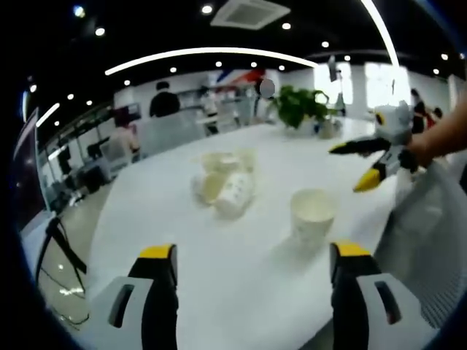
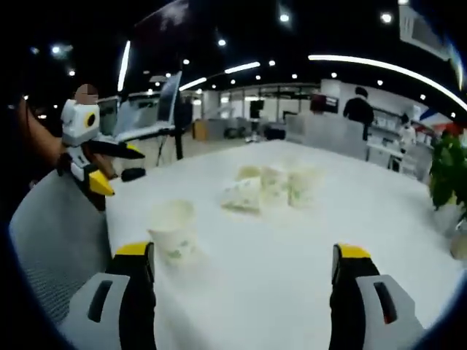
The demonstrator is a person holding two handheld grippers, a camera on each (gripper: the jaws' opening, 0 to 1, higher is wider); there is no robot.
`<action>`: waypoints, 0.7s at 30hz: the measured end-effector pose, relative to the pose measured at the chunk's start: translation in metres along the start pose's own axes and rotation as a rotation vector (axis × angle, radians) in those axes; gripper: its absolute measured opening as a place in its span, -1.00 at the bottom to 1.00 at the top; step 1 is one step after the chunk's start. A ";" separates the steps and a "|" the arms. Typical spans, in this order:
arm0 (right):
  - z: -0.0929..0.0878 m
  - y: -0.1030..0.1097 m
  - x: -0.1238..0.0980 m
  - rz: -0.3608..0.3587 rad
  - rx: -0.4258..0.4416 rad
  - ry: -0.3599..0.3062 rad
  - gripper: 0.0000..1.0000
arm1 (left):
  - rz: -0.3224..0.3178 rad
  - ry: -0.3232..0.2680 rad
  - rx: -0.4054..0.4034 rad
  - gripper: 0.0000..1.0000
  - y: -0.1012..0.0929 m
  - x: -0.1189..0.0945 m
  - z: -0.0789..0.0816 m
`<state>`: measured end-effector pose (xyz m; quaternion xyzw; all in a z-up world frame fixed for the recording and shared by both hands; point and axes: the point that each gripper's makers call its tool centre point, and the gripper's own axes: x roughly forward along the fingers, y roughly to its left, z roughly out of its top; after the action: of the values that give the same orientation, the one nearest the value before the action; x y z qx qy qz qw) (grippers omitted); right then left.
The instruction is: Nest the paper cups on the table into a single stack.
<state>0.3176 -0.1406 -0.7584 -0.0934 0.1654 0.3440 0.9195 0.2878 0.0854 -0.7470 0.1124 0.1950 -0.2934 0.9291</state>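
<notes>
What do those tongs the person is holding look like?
Each pair of tongs has two black jaws with yellow tips on grey bases. Seen from the side, the right tongs and the left tongs each carry a white body.

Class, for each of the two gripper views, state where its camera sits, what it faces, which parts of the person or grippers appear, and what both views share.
Left gripper view: rides the left gripper, facing the white table; right gripper and forearm enter at right.
Right gripper view: rides the right gripper, facing the table; left gripper enters at left.
Shared: upright cup, cup cluster, plant.
</notes>
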 end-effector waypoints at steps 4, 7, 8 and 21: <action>0.011 -0.005 -0.005 -0.027 0.007 -0.025 0.99 | 0.007 -0.002 -0.013 0.66 0.003 0.000 0.000; 0.018 -0.010 -0.003 -0.050 0.005 -0.045 0.95 | 0.003 -0.003 -0.014 0.66 0.002 0.000 0.000; 0.019 -0.011 -0.003 -0.051 0.006 -0.046 0.95 | 0.001 -0.002 -0.014 0.66 0.001 0.000 0.000; 0.009 -0.008 0.007 -0.101 0.043 -0.043 0.95 | 0.011 -0.015 -0.027 0.65 0.003 -0.003 0.002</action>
<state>0.3302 -0.1399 -0.7527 -0.0743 0.1483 0.2955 0.9408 0.2881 0.0886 -0.7439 0.0987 0.1915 -0.2864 0.9336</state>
